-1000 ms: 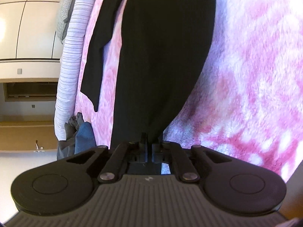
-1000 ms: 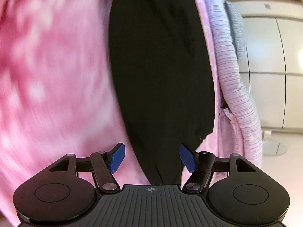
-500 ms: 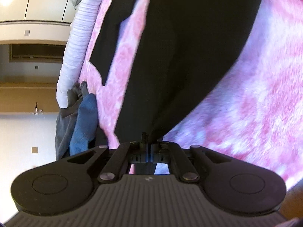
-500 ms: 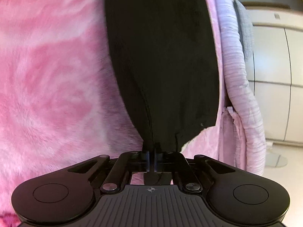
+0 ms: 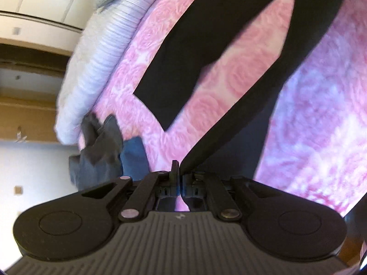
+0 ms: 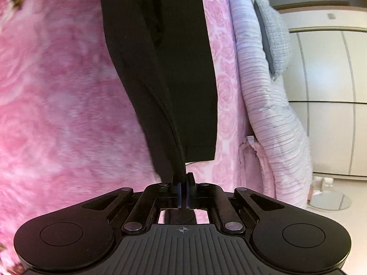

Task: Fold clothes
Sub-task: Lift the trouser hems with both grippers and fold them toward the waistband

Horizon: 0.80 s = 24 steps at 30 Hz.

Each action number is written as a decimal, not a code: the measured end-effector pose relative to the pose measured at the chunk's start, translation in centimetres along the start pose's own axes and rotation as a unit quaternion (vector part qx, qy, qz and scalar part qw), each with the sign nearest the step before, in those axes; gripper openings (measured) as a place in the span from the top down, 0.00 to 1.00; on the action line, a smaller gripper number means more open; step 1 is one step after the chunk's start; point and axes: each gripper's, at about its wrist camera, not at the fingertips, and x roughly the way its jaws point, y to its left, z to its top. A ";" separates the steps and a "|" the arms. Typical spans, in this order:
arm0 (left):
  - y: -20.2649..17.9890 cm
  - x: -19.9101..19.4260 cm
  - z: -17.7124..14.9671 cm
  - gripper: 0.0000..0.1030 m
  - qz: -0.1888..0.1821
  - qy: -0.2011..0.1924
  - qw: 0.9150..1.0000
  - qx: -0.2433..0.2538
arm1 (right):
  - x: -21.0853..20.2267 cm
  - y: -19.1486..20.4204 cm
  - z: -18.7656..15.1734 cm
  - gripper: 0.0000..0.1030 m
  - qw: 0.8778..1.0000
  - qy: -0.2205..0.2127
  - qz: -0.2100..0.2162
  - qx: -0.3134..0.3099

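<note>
Left tongs (image 5: 178,178) and right tongs (image 6: 183,186) both clamped on black fabric garment (image 6: 160,57), stretched ahead over pink rose-patterned fleece blanket (image 6: 57,103).

The right claw (image 6: 183,184) pinches a black garment (image 6: 165,68) above the pink rose-patterned blanket (image 6: 64,105)

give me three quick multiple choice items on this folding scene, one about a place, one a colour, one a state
1. Where does the grey-blue clothing pile lie?
A. at the blanket's edge
B. on the black garment
C. in the right gripper

2. What colour is the blanket?
A. green
B. pink
C. white

3. How is the right gripper?
A. wide open
B. shut on the black garment
C. out of view

Key: 1 A, it sits beside the pink edge; 2 B, rose-patterned pink; 3 B, the jaws pinch black fabric, as does the left gripper.
</note>
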 end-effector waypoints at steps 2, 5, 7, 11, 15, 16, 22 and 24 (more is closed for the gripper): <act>2.7 2.1 1.3 0.98 -0.030 -0.001 1.000 0.008 | 1.2 -2.4 0.9 0.98 1.000 0.013 0.020 0.011; 6.3 5.7 3.2 0.98 -0.077 0.002 0.997 0.030 | 3.2 -5.9 2.4 0.98 0.998 0.034 0.048 0.019; 8.4 8.3 4.7 0.98 -0.106 0.007 0.993 0.045 | 5.1 -8.5 3.4 0.98 0.996 0.045 0.068 0.035; 11.5 12.3 8.2 0.98 -0.140 0.011 0.988 0.060 | 9.7 -13.1 5.2 0.98 0.991 0.062 0.108 0.054; 13.4 16.3 11.9 0.98 -0.147 0.020 0.986 0.070 | 14.0 -16.4 6.0 0.98 0.984 0.073 0.132 0.096; 13.8 17.3 12.7 0.98 -0.148 0.024 0.986 0.071 | 15.1 -17.1 6.1 0.98 0.982 0.075 0.139 0.104; 14.6 21.4 16.2 0.98 -0.160 0.058 0.983 0.064 | 19.9 -18.9 6.0 0.98 0.973 0.078 0.184 0.115; 14.7 22.7 17.2 0.98 -0.162 0.069 0.982 0.061 | 21.2 -19.2 6.1 0.98 0.971 0.072 0.194 0.120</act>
